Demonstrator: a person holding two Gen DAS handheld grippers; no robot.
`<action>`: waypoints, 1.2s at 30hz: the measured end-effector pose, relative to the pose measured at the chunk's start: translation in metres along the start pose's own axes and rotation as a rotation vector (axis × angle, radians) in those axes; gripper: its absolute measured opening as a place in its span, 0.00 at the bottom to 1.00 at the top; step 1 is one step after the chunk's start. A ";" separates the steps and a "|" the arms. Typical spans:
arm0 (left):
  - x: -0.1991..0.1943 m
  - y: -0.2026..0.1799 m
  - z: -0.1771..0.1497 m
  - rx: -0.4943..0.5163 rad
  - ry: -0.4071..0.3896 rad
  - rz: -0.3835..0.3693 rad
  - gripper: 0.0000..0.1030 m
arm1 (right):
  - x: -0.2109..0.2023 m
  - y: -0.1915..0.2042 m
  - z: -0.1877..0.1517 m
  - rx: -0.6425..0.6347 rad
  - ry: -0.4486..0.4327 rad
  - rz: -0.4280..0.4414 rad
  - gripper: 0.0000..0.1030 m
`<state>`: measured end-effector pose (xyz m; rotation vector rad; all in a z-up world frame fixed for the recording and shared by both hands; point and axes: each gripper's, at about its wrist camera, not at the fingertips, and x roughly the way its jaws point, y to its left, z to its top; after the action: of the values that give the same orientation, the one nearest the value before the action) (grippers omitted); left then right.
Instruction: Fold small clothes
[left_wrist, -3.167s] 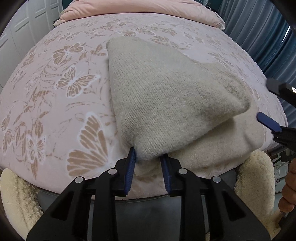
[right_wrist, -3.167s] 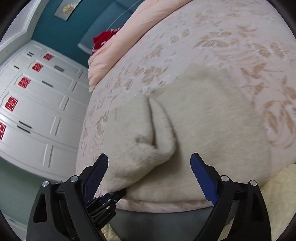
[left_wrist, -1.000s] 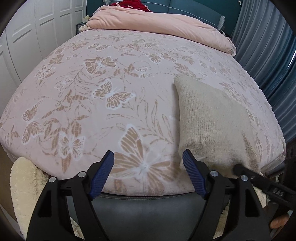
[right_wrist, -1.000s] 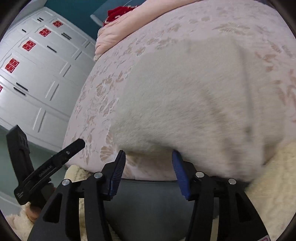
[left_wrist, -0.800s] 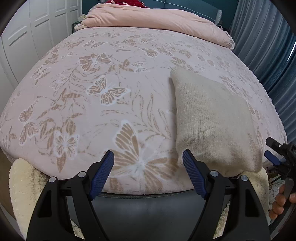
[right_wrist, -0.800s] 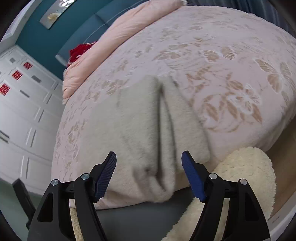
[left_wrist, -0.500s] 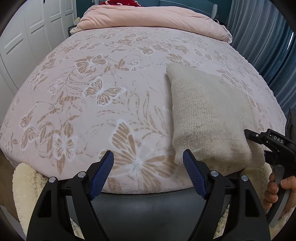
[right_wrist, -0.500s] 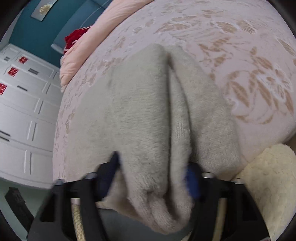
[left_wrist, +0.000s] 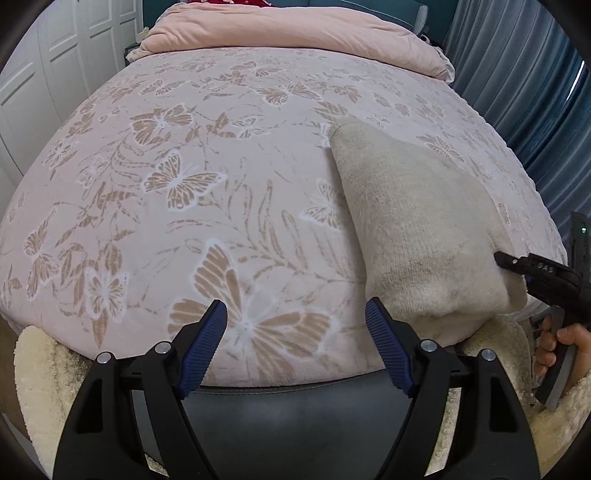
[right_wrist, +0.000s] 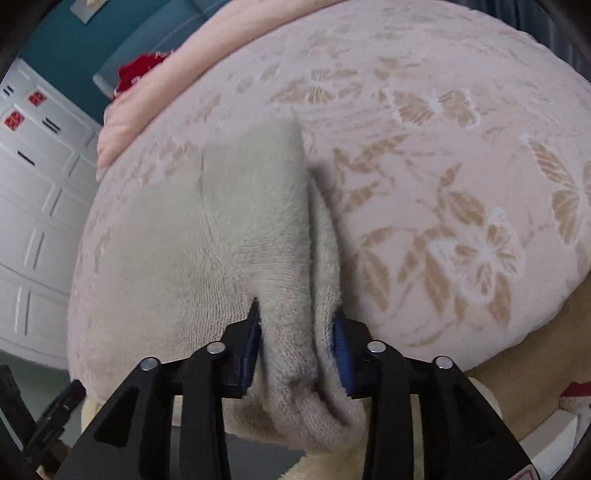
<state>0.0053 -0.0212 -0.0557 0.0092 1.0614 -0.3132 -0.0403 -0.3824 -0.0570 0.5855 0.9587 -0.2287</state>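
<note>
My right gripper (right_wrist: 297, 341) has just clenched its jaws on the folded beige knit sweater (left_wrist: 417, 229) at the bed's (left_wrist: 184, 206) near edge; left gripper (left_wrist: 295, 347) hangs released, so I judge 1 more fold or a carry-off follows.

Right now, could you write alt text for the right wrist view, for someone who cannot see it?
Seen from the right gripper, its two blue-padded black fingers are closed on the thick near edge of a folded beige knit garment. The garment lies on a pink butterfly-print bedspread, with a white wardrobe at the left.
</note>
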 end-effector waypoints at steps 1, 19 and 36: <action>-0.001 0.002 0.000 -0.006 -0.007 0.012 0.78 | -0.019 0.008 0.002 -0.004 -0.064 -0.043 0.39; -0.009 0.016 0.027 -0.042 -0.046 -0.003 0.85 | -0.010 0.124 -0.025 -0.277 0.005 0.223 0.61; 0.145 -0.059 0.057 -0.134 0.260 -0.306 0.96 | 0.089 0.000 0.001 0.138 0.161 0.186 0.95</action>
<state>0.1039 -0.1227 -0.1437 -0.2400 1.3428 -0.5263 0.0111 -0.3764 -0.1300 0.8254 1.0421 -0.0823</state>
